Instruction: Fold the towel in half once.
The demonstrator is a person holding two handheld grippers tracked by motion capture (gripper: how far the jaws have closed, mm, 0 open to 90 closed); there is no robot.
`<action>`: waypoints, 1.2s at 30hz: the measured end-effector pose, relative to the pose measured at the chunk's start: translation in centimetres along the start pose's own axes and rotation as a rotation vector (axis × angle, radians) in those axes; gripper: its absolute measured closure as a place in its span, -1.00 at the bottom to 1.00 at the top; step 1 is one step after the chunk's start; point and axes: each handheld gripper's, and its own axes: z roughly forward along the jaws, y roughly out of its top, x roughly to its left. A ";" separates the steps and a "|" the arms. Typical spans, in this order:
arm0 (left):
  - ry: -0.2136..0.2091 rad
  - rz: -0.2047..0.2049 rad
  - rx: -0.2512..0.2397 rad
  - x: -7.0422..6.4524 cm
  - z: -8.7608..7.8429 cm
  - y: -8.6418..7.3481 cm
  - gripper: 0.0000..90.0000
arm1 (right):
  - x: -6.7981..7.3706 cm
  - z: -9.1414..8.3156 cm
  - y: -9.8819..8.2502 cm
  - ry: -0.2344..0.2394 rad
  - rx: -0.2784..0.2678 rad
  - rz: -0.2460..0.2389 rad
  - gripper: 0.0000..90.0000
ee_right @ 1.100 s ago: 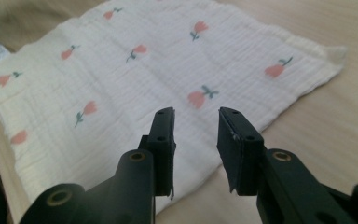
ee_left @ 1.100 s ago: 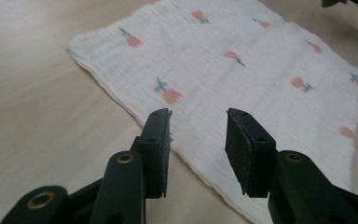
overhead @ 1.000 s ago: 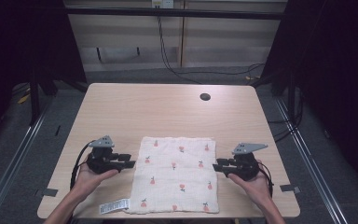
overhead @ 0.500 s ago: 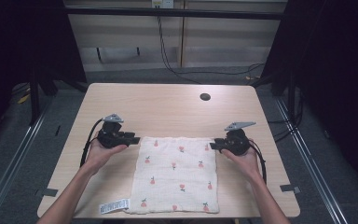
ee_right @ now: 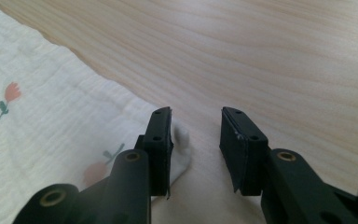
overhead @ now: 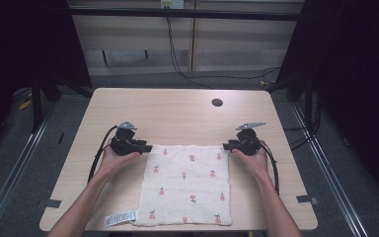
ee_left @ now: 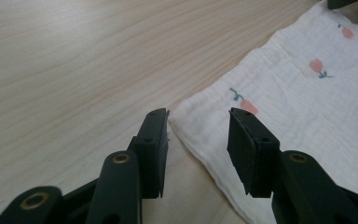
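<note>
The wooden table [overhead: 177,113] carries a white cloth [overhead: 187,185] printed with small pink flowers. The cloth lies flat and square on the near half of the table, toward six o'clock, with a printed label [overhead: 121,217] poking out at its seven o'clock corner. A dark round hole [overhead: 217,102] sits in the tabletop out at one o'clock, well apart from the work.

The left gripper [overhead: 145,147] rests at the cloth's eleven o'clock corner and the right gripper [overhead: 227,146] at its one o'clock corner, one hand to each far corner, probably so both can be lifted together for a fold toward the person.

In the left gripper view the jaws stand spread and have just been opening, with the corner of the cloth [ee_left: 279,93] lying between them, unpinched. In the right gripper view the jaws are likewise spread and have been opening; the corner tip [ee_right: 181,135] sits just beside one pad, not yet squeezed.
</note>
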 end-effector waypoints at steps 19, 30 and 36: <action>0.024 0.003 -0.016 0.5 2.4 0.0 0.45 | 2.0 0.8 -0.2 0.029 -0.013 -0.002 0.98; -0.008 0.014 -0.029 0.3 1.8 -0.3 0.93 | 2.2 -0.9 0.0 0.040 -0.069 -0.011 0.98; -0.049 0.021 -0.076 0.0 0.1 0.1 0.93 | 2.0 -2.0 0.3 0.061 -0.121 0.007 0.98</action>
